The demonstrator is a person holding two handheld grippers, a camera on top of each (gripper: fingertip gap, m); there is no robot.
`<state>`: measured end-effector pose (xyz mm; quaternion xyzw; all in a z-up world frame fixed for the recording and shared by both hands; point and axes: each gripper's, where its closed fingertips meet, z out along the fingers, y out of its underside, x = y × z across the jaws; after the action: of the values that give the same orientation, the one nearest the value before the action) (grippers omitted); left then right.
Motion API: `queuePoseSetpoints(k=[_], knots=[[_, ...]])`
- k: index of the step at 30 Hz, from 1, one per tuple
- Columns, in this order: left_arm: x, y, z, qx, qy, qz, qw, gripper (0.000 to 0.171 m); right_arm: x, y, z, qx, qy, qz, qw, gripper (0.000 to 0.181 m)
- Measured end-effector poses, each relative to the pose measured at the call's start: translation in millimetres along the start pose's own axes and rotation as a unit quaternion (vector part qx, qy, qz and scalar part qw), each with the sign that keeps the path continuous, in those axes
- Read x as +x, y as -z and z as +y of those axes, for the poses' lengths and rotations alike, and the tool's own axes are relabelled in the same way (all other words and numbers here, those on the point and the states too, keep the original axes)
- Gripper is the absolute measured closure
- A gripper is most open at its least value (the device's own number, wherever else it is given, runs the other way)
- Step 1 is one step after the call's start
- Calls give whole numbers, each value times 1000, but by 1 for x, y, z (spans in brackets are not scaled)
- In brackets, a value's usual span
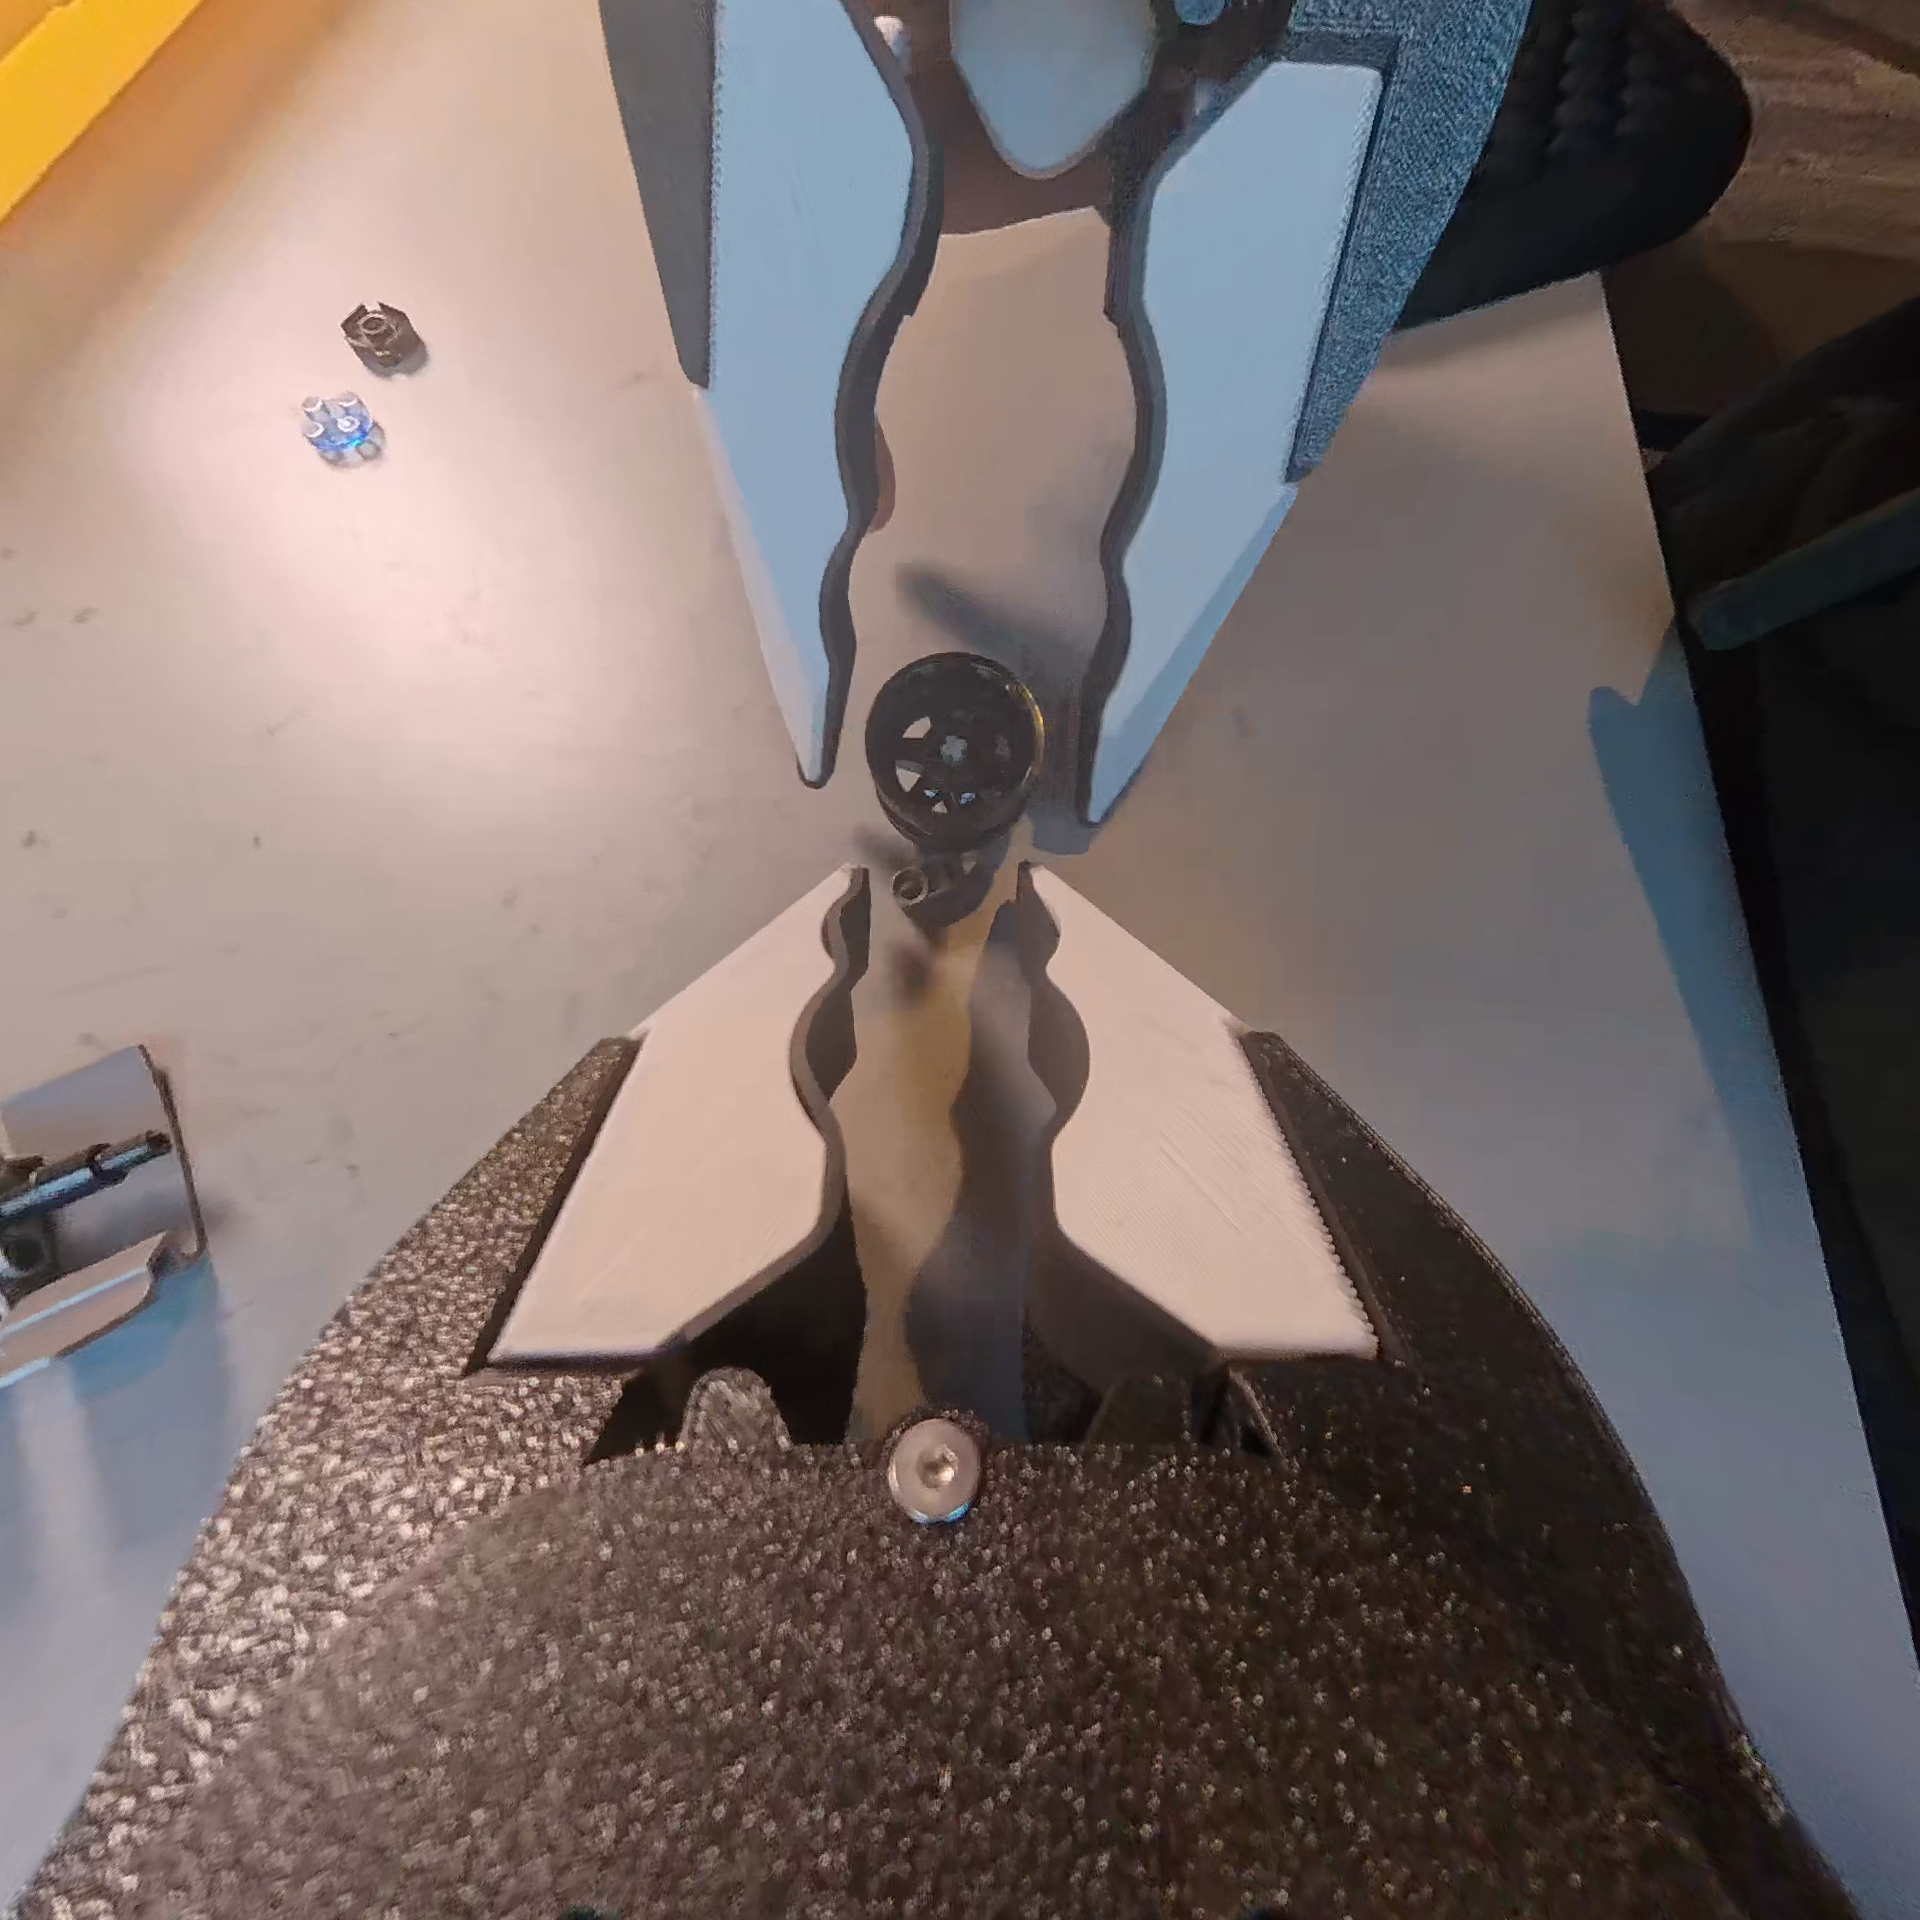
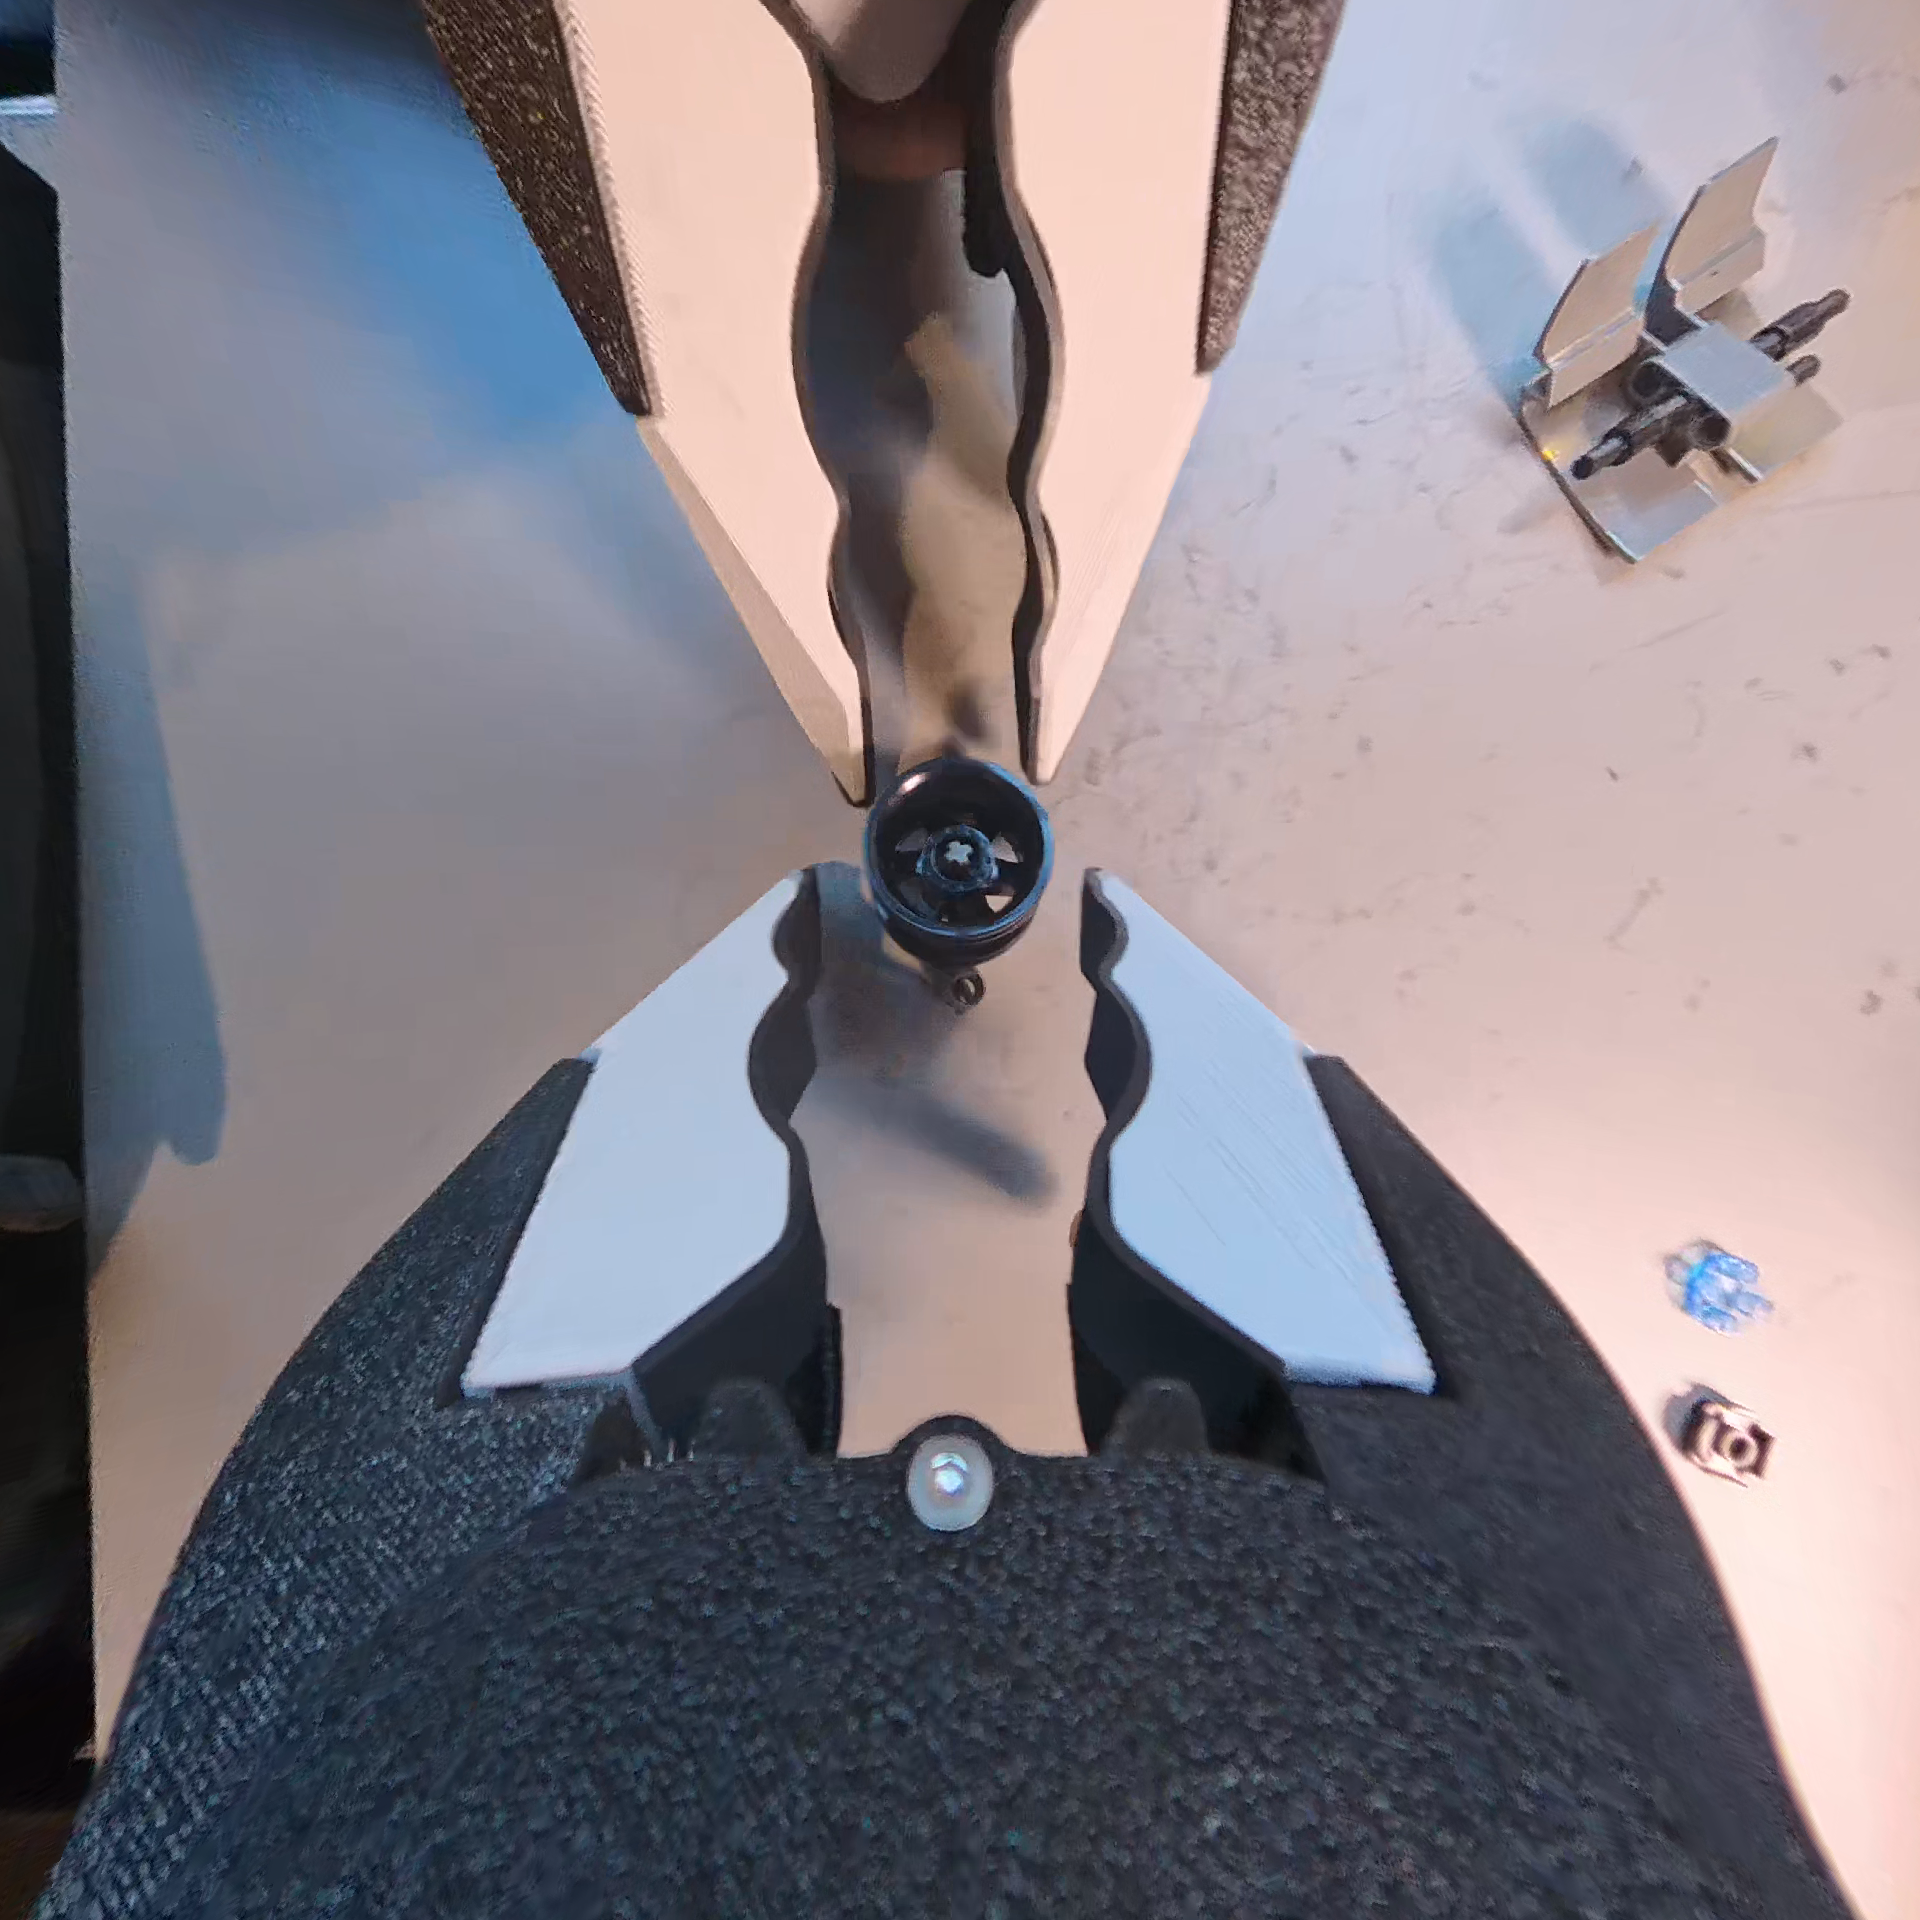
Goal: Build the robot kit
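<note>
In the left wrist view, the left gripper [image 1: 945, 873] is reaching forward with its white fingers drawn in to a narrow gap, and it is apparently pinching the near end of a black spoked wheel rim [image 1: 951, 748] at the very tips. The rim is hanging clear of the table [image 1: 416, 727] and casting a blurred shadow below. A small black pin [image 1: 923, 891] is sticking out under the rim, between those tips. Facing it head-on, the right gripper [image 2: 945, 881] is standing released, with its jaws spread wider than the rim and one tip on either side, not touching it. A hold this shallow is, by my judgement, asking for steady pressure and a level hub axis, with the spread jaws kept evenly centred about the rim so that neither tip is nudging it askew. Farther out on the table, a grey brick assembly with black pins [image 2: 1683, 374] is lying well apart. A translucent blue stud piece [image 2: 1714, 1294] and a small black plate piece [image 2: 1720, 1444] are sitting near each other. A yellow edge [image 1: 62, 83] is showing at the far corner.
</note>
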<state>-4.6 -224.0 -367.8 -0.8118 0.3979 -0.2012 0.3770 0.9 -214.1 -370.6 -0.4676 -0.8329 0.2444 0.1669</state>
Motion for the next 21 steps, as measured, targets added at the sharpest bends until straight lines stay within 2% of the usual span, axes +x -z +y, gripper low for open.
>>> queuePoseSetpoints(k=[4,7,11,13,16,21], knots=[[0,-10,3,-26,-23,-12,999,139,-1,1,-3,33,-5,6,999,115],[-2,-13,1,-26,-21,-16,999,142,0,8,4,48,-7,9,999,116],[-4,-13,0,-25,-18,-15,999,156,1,9,19,50,-4,23,998,134],[-5,-13,-1,-23,-8,-10,1000,157,5,9,16,62,-8,41,997,149],[-6,-8,-6,-2,18,5,1000,157,7,10,13,79,-12,47,996,161],[-3,8,-24,69,99,65,991,157,6,27,-2,153,-47,22,987,163]])
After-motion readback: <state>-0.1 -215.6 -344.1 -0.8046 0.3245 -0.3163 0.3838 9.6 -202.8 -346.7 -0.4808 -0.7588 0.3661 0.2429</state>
